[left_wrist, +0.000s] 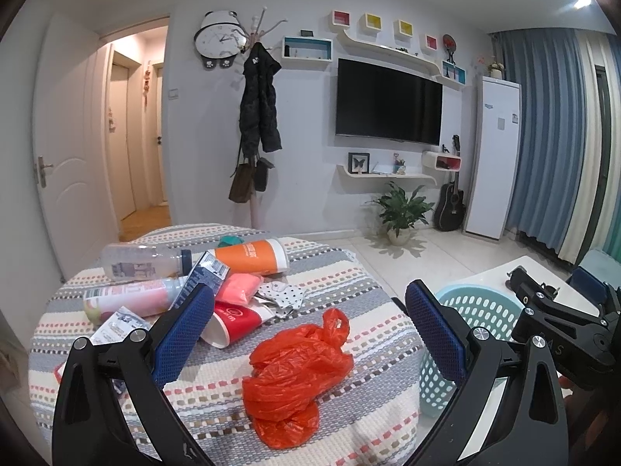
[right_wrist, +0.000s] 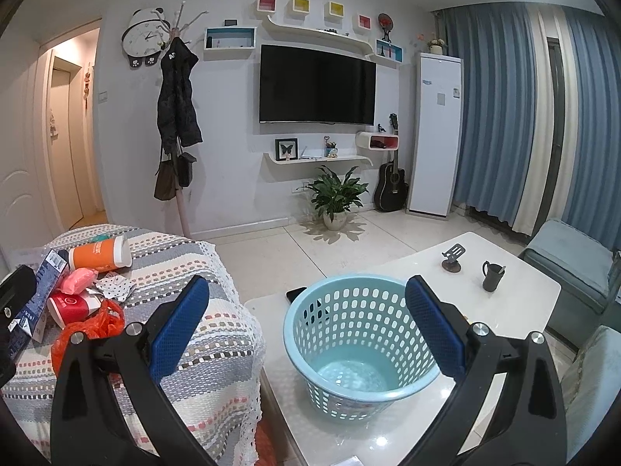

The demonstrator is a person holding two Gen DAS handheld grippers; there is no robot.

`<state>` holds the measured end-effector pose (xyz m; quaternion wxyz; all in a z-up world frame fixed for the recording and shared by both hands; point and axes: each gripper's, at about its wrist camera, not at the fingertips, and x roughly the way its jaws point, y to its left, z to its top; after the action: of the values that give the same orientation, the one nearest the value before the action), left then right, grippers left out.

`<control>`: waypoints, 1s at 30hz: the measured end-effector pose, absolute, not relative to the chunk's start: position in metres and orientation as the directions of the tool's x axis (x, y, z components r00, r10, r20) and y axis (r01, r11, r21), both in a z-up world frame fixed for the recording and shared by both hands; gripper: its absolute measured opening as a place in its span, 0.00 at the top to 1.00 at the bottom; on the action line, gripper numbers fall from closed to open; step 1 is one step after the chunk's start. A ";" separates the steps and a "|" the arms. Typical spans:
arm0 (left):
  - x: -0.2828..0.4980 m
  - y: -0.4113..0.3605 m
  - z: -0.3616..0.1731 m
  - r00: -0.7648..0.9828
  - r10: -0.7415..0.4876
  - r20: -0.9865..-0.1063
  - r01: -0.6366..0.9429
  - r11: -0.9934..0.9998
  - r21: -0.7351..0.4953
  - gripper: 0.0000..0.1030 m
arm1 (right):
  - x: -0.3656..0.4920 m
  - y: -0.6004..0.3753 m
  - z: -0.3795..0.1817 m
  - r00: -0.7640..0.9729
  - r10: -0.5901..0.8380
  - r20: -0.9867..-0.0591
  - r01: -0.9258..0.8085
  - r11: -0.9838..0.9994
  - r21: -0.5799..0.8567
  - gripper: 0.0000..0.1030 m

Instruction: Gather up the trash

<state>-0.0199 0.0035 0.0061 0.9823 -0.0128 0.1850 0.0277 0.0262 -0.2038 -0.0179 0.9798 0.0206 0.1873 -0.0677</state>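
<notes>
A crumpled orange plastic bag [left_wrist: 295,380] lies on the striped cover [left_wrist: 361,295], between the fingers of my open, empty left gripper [left_wrist: 308,334], which hovers above it. Behind it lie a red paper cup [left_wrist: 233,324], an orange cup [left_wrist: 252,256], two plastic bottles [left_wrist: 143,262], a pink packet [left_wrist: 236,289] and wrappers. My right gripper [right_wrist: 308,330] is open and empty above the light-blue basket [right_wrist: 361,345] on the white table [right_wrist: 516,303]. The basket holds nothing. The bag [right_wrist: 89,330] and the cups also show at the left of the right wrist view.
A phone [right_wrist: 297,294], a small stand [right_wrist: 452,258] and a dark mug [right_wrist: 492,275] sit on the white table. A blue-grey sofa [right_wrist: 570,264] stands to the right. My right gripper's body [left_wrist: 562,330] shows right of the basket [left_wrist: 477,310] in the left wrist view.
</notes>
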 end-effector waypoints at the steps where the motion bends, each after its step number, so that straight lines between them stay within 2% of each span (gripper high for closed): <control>1: -0.022 0.005 0.005 0.930 0.051 -0.364 -0.061 0.998 -0.017 0.07 | 0.026 -0.203 -0.018 0.921 -0.125 -0.370 0.140 0.990 0.015 0.07; 30: -0.024 0.006 0.006 0.932 0.050 -0.359 -0.062 0.998 -0.020 0.07 | 0.024 -0.200 -0.014 0.927 -0.121 -0.355 0.134 0.991 0.012 0.07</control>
<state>-0.0239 0.0063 0.0058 0.9827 -0.0153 0.1823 0.0285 0.0237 -0.1998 -0.0143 0.9814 0.0181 0.1797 -0.0647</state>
